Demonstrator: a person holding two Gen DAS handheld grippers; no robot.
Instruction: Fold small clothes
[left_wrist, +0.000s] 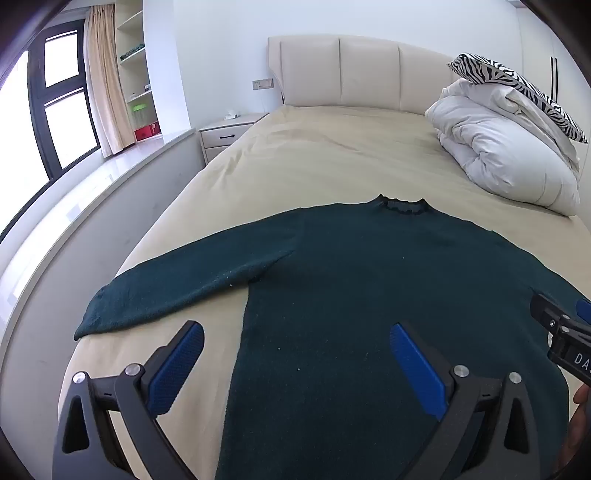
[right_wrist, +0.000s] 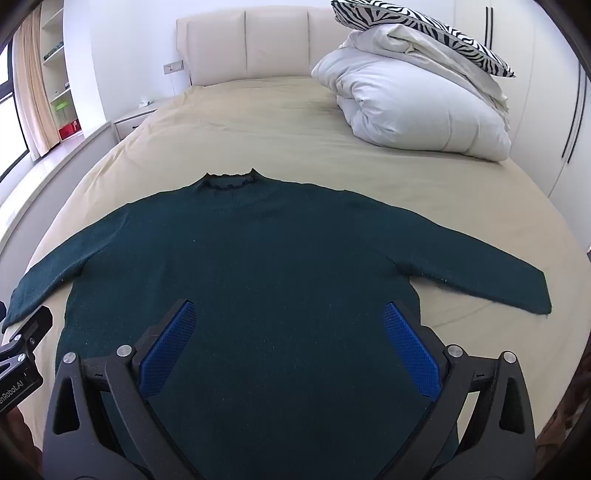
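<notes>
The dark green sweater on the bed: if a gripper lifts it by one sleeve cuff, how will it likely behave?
The sweater lies limp and flat on the bed sheet, so it will probably drape and trail rather than hold shape. Its fuzzy knit looks grippy, so it may drag on the sheet. The spread sleeve would likely dangle.

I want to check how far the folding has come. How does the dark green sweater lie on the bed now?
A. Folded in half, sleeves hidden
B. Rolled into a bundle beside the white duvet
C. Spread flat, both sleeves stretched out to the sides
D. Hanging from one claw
C: the sweater lies flat on the bed sheet, collar away from the camera, a sleeve stretched out to each side, and no fold is visible.
</notes>
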